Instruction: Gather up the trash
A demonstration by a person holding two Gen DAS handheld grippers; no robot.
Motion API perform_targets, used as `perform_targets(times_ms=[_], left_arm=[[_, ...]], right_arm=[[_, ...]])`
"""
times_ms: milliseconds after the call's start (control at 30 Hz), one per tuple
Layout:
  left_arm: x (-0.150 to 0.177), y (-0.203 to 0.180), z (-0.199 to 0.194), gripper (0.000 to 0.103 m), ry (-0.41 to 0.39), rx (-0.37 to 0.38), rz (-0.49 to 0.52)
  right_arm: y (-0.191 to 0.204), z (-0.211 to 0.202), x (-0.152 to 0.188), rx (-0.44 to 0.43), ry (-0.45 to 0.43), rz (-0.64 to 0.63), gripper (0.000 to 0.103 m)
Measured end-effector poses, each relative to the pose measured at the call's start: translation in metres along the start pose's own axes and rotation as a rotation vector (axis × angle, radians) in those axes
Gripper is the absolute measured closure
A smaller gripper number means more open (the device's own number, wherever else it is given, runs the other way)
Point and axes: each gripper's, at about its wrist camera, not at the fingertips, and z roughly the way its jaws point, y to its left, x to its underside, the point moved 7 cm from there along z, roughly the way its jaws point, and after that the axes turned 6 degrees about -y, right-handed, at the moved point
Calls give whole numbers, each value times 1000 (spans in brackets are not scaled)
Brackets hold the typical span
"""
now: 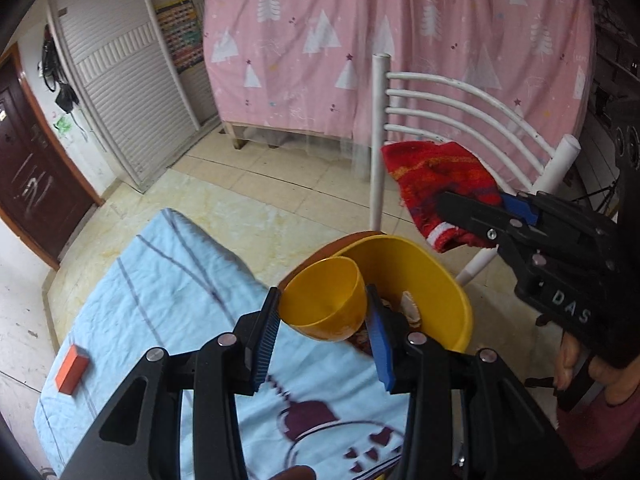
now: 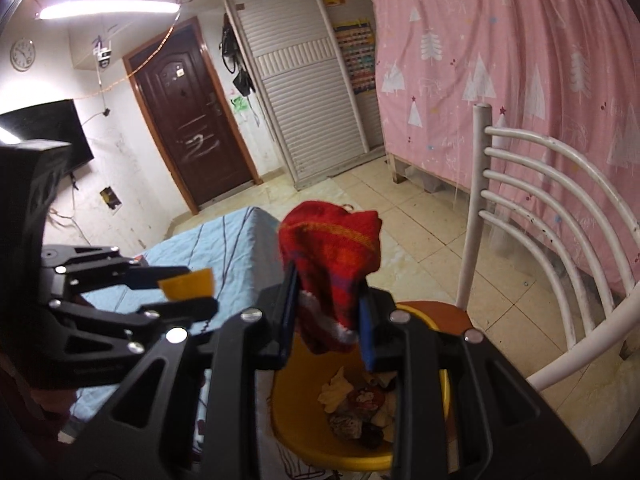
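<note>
Left gripper (image 1: 322,322) is clamped on a small yellow cup (image 1: 326,300) — pads pressing its two sides, cup tilted with its mouth facing up and left. It hangs just above the edge of the table with the light-blue cloth (image 1: 160,300), right beside the yellow basin (image 1: 436,280).

Right gripper (image 2: 326,312) is closed on a red knitted cloth (image 2: 332,256), jaws narrow, fabric bunched between the pads and poking up past the fingertips. It hangs directly over the basin.

The basin sits on the brown seat of a white metal chair (image 2: 560,208), touching the table edge. Inside it: crumpled scraps of trash (image 2: 356,408), beige and dark pieces.

Also on the cloth — a small orange block (image 1: 72,368), well apart from the cup, near the far left corner.
</note>
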Motion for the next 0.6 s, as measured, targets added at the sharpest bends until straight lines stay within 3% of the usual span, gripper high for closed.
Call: perform_targets(times_ms=[67, 133, 300, 467, 533, 600], left_arm=[[-4, -5, 6, 64, 9, 17, -5], [-6, -8, 11, 50, 13, 23, -12], [-2, -2, 16, 45, 22, 6, -29], [4, 17, 6, 45, 6, -6, -69], [7, 24, 0, 45, -5, -11, -86], [11, 34, -7, 45, -20, -21, -110]], right_arm=[[-4, 0, 0, 2, -1, 7, 78], [-7, 1, 0, 1, 1, 14, 78], [-10, 6, 6, -7, 19, 26, 76], [-6, 15, 10, -6, 43, 22, 59], [-3, 16, 11, -1, 45, 22, 43], [1, 16, 11, -3, 44, 20, 40]])
